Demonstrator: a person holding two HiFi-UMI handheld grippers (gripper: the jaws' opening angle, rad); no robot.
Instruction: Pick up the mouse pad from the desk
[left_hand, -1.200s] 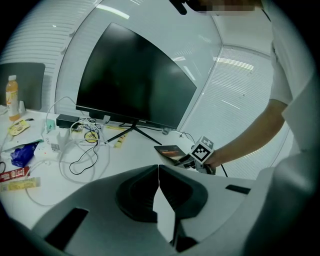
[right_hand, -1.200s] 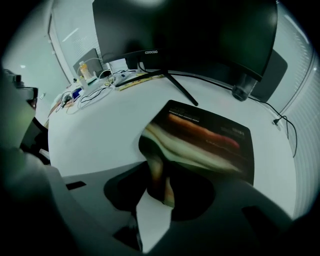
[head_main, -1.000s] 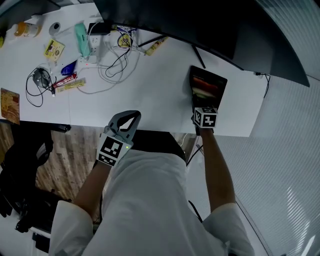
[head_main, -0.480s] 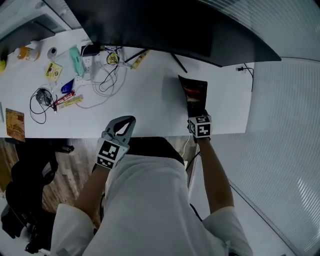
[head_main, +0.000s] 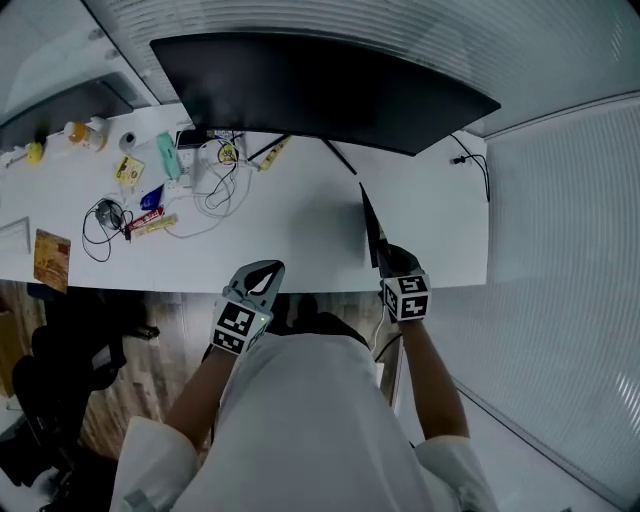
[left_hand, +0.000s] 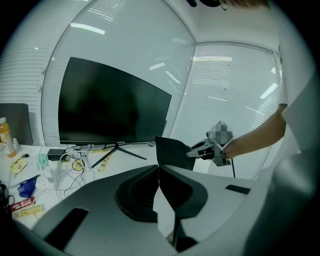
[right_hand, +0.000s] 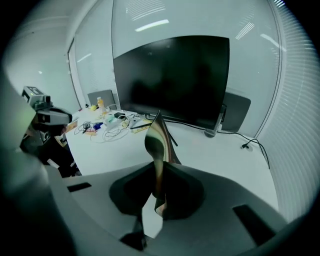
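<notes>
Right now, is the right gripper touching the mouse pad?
Touching. In the right gripper view, the right gripper pinches the edge of the mouse pad between its shut jaws.

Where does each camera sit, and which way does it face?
Head view: on the head, looking down at the desk; arms, left gripper, right gripper show.
Left gripper view: on that gripper, facing the monitor; its shut fingers show.
Right gripper view: likewise; its fingers clamp the mouse pad.
All share the monitor and mouse pad.
</notes>
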